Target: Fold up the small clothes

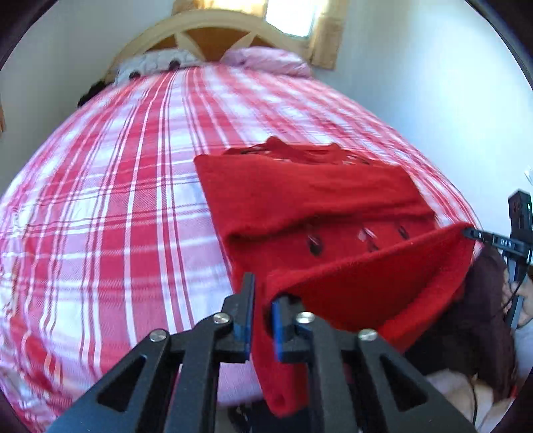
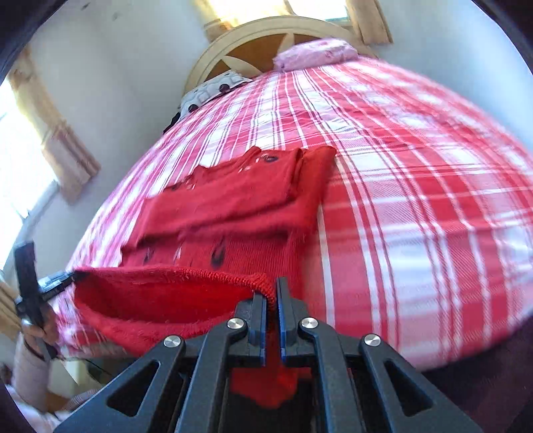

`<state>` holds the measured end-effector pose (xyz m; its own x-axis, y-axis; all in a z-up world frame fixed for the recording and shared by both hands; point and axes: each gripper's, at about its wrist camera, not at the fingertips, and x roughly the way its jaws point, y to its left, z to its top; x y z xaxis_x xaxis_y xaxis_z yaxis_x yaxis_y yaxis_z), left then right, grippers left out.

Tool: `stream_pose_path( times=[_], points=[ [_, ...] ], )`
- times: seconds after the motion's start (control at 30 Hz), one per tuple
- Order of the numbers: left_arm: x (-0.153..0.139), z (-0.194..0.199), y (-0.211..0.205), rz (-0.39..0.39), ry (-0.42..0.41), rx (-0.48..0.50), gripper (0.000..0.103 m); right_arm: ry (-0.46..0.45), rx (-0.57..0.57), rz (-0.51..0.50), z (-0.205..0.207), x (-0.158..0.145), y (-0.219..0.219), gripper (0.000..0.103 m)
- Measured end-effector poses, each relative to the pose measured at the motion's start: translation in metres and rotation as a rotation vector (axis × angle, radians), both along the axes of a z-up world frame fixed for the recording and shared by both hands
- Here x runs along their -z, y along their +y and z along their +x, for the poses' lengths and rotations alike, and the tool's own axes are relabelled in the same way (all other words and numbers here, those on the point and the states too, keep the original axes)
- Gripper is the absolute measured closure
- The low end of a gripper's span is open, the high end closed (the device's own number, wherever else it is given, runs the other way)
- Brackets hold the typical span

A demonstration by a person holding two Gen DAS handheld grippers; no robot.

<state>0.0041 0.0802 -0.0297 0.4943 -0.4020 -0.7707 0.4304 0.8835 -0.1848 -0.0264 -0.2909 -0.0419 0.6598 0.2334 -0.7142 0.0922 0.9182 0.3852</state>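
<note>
A red knitted sweater [image 1: 299, 193] [image 2: 233, 206] with dark teardrop marks lies on the bed, its sleeves folded across the body. Its near hem [image 1: 383, 276] [image 2: 160, 296] is lifted off the cover and stretched between both grippers. My left gripper [image 1: 263, 293] is shut on the hem's left corner, with red cloth hanging between its blue pads. My right gripper [image 2: 270, 293] is shut on the hem's right corner. In the left wrist view the right gripper's tip [image 1: 473, 233] shows at the far end of the hem. The right wrist view shows the left gripper [image 2: 66, 276] the same way.
The bed has a red and white plaid cover [image 1: 116, 200] [image 2: 416, 200] and a curved wooden headboard [image 1: 213, 30]. A pink pillow [image 1: 266, 60] and a grey patterned pillow [image 1: 150, 65] lie at its head. White walls flank it. A person's hand [image 2: 36, 329] holds the left gripper.
</note>
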Motion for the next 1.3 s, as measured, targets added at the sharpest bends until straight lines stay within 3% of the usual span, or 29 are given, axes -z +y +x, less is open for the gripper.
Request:
stream_pose_path(
  times=[0.07, 0.13, 0.2, 0.27, 0.33, 0.37, 0.43, 0.5, 0.57, 0.63, 0.67, 0.77, 0.8, 0.97, 1.07, 1.17, 1.3],
  points=[
    [0.01, 0.027, -0.003, -0.012, 0.064, -0.031, 0.074, 0.013, 0.027, 0.037, 0.023, 0.013, -0.01, 0.098],
    [0.018, 0.047, -0.001, -0.014, 0.106, -0.076, 0.039, 0.042, 0.049, 0.101, 0.037, 0.027, -0.022, 0.095],
    [0.023, 0.057, 0.006, -0.03, 0.13, -0.1, 0.025, 0.039, 0.073, 0.214, 0.043, 0.039, -0.036, 0.083],
    [0.025, 0.061, 0.016, -0.111, 0.165, -0.085, 0.025, 0.015, 0.083, 0.25, 0.04, 0.042, -0.041, 0.046],
    [0.024, 0.06, 0.024, -0.165, 0.175, -0.087, 0.025, -0.037, 0.106, 0.269, 0.03, 0.041, -0.048, 0.035],
    [0.023, 0.058, 0.027, -0.175, 0.167, -0.089, 0.025, -0.058, 0.115, 0.292, 0.026, 0.041, -0.052, 0.035],
    [0.023, 0.06, 0.031, -0.184, 0.156, -0.095, 0.014, -0.078, 0.152, 0.31, 0.02, 0.039, -0.059, 0.035],
    [0.026, 0.066, 0.032, -0.181, 0.17, -0.098, 0.009, -0.074, 0.15, 0.246, 0.018, 0.037, -0.055, 0.035],
    [0.035, 0.075, 0.027, -0.178, 0.24, -0.069, 0.009, -0.022, 0.125, 0.176, 0.024, 0.037, -0.048, 0.036],
    [0.044, 0.083, 0.02, -0.186, 0.32, -0.031, 0.011, 0.028, 0.084, 0.217, 0.035, 0.042, -0.046, 0.036],
    [0.043, 0.083, 0.015, -0.18, 0.32, -0.018, 0.011, 0.029, 0.076, 0.235, 0.038, 0.041, -0.046, 0.036],
    [0.028, 0.077, 0.005, -0.104, 0.216, 0.007, 0.011, 0.021, 0.06, 0.189, 0.052, 0.026, -0.043, 0.035],
    [0.023, 0.076, 0.004, -0.097, 0.198, 0.012, 0.011, 0.018, 0.054, 0.199, 0.056, 0.024, -0.044, 0.036],
    [0.006, 0.082, 0.01, -0.173, 0.2, 0.054, 0.009, 0.003, 0.073, 0.441, 0.076, 0.021, -0.069, 0.035],
    [0.004, 0.089, 0.01, -0.105, 0.179, 0.044, 0.009, 0.021, 0.128, 0.334, 0.084, 0.013, -0.072, 0.035],
    [0.004, 0.088, 0.016, -0.056, 0.148, 0.044, 0.009, -0.052, 0.04, 0.143, 0.074, -0.006, -0.049, 0.036],
    [0.015, 0.09, 0.023, -0.07, 0.186, 0.045, 0.006, -0.123, -0.112, 0.048, 0.047, -0.014, -0.008, 0.039]
  ],
)
